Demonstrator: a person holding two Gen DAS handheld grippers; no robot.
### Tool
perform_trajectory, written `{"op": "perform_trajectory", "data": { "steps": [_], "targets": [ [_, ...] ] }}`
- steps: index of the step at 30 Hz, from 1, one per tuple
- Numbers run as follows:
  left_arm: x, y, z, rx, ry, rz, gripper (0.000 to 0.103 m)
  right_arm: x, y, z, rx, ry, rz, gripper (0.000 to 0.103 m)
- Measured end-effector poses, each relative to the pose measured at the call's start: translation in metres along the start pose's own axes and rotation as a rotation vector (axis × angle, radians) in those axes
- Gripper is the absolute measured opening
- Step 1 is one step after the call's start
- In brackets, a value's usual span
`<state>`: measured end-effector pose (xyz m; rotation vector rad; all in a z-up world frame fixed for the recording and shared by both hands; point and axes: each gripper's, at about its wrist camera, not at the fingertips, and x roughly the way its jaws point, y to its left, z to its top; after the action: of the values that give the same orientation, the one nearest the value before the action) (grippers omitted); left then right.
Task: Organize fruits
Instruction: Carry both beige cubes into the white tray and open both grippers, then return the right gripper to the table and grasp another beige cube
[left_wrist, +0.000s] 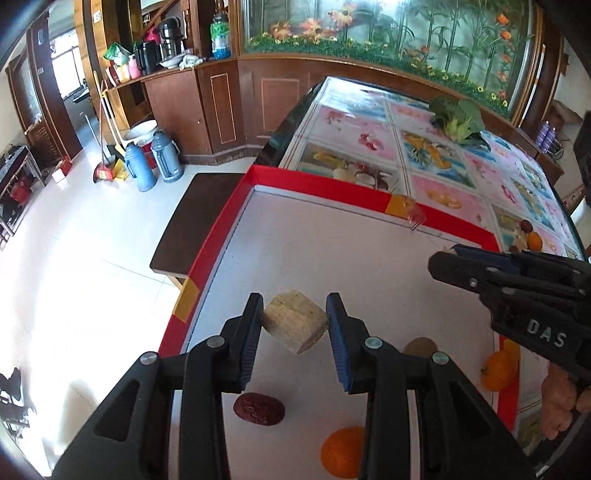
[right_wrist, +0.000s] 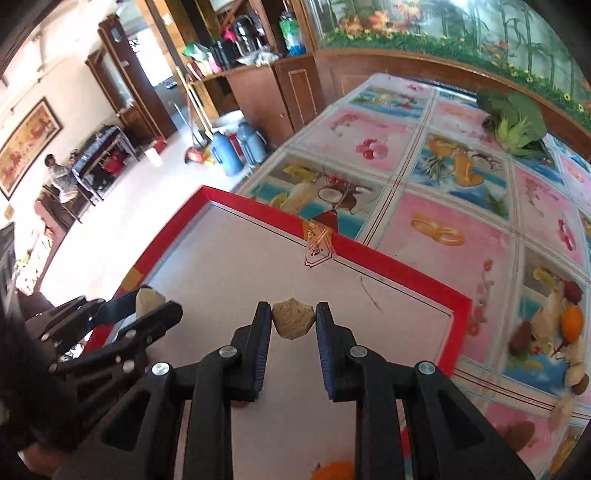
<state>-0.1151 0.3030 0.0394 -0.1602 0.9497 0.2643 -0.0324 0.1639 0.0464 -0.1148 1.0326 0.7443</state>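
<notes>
My left gripper (left_wrist: 294, 307) is shut on a pale beige chunk (left_wrist: 295, 323), held above the white tray with a red rim (left_wrist: 332, 192). On the tray below lie a dark red date (left_wrist: 258, 409), an orange (left_wrist: 341, 451), a brown round fruit (left_wrist: 420, 347) and a second orange (left_wrist: 500, 371) by the right rim. My right gripper (right_wrist: 293, 314) is shut on a smaller pale chunk (right_wrist: 293, 322) over the same tray (right_wrist: 369, 248). Each gripper shows in the other's view: the right gripper (left_wrist: 447, 256) at the right, the left gripper (right_wrist: 157, 301) with its chunk (right_wrist: 147, 298) at the left.
The tray lies on a table with a flowered cloth (right_wrist: 443, 206). Leafy greens (right_wrist: 517, 122) sit at the far end and a heap of fruit (right_wrist: 565, 326) lies right of the tray. A dark bench (left_wrist: 192, 229) and thermos jugs (left_wrist: 153, 164) stand on the floor to the left.
</notes>
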Motion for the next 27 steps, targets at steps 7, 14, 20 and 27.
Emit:
{"op": "perform_trajectory", "data": {
  "steps": [7, 14, 20, 27],
  "targets": [
    [0.013, 0.003, -0.002, 0.003, 0.047, 0.014, 0.037, 0.023, -0.002, 0.001, 0.047, 0.063, -0.013, 0.023],
    [0.015, -0.002, 0.000, -0.003, 0.054, 0.043, 0.051, 0.019, -0.005, -0.001, 0.068, 0.073, 0.012, 0.037],
    [-0.006, -0.008, -0.005, -0.038, -0.025, 0.118, 0.078, -0.012, -0.023, -0.013, 0.095, -0.033, 0.066, 0.040],
    [-0.043, -0.045, -0.016, -0.005, -0.113, 0.088, 0.085, -0.062, -0.051, -0.038, 0.123, -0.139, 0.097, 0.041]
  ]
}}
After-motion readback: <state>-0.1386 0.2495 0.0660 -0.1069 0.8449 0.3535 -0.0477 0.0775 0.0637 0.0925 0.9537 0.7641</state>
